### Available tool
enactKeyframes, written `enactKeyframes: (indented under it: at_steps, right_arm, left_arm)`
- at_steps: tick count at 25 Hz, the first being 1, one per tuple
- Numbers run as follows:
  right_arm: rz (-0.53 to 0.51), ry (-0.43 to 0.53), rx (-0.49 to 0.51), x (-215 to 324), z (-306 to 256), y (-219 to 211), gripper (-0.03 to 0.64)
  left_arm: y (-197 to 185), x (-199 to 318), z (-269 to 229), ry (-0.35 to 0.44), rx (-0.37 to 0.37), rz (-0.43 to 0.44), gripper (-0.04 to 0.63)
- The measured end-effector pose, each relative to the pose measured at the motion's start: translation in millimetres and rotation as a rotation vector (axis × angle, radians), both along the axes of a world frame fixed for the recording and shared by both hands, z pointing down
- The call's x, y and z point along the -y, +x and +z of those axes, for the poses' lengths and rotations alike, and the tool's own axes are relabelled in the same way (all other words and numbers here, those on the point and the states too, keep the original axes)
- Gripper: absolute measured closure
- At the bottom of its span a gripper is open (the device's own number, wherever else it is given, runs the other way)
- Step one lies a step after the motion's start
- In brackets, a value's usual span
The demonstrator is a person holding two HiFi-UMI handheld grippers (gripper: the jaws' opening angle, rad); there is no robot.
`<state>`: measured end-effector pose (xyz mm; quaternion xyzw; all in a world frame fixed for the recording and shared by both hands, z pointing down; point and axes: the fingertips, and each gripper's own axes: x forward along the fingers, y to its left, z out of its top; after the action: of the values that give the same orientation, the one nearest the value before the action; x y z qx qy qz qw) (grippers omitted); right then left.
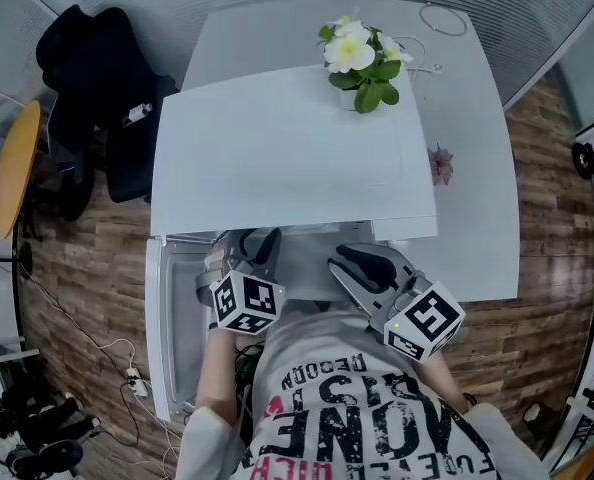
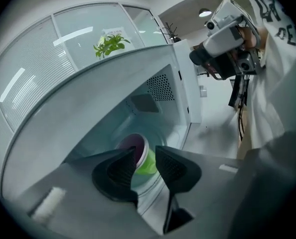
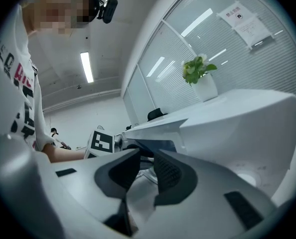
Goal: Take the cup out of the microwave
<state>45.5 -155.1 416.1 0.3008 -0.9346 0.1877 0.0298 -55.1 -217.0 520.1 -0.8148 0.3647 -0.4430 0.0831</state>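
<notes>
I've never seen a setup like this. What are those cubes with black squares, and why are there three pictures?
No robot here: a person holds tongs in each hand, and the patterned cubes are part of them. One picture is taken from the person's head, looking down on a white microwave with a flower pot on top, on a white table. The other two look along each pair of tongs. The left tongs are open at the microwave's mouth; a green cup inside shows between them, not gripped. The right tongs are open and empty.
</notes>
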Motion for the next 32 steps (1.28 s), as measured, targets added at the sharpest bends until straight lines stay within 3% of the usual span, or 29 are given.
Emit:
enactKeyframes:
  at_steps: [10, 18, 25, 32]
  right_arm:
    - [0.025, -0.002, 0.002, -2.4, 0.3, 0.1, 0.520]
    - [0.033, -0.005, 0.001, -4.3, -1.3, -2.0, 0.520]
    - [0.033, -0.011, 0.000, -5.5, 0.0, -3.1, 0.520]
    - [0.040, -0.019, 0.000, -5.6, 0.8, -2.2, 0.520]
  left_arm:
    - [-3.4, 5.5, 7.9, 0.009, 0.173, 0.071, 0.465]
    - [-4.2, 0.6, 21.5, -0.007, 0.260, 0.155, 0.482]
    - [-3.2, -4.4, 32.2, -0.039, 0.285, 0.177, 0.532]
    - [0.4, -8.3, 32.7, -0.062, 0.247, 0.173, 0.565]
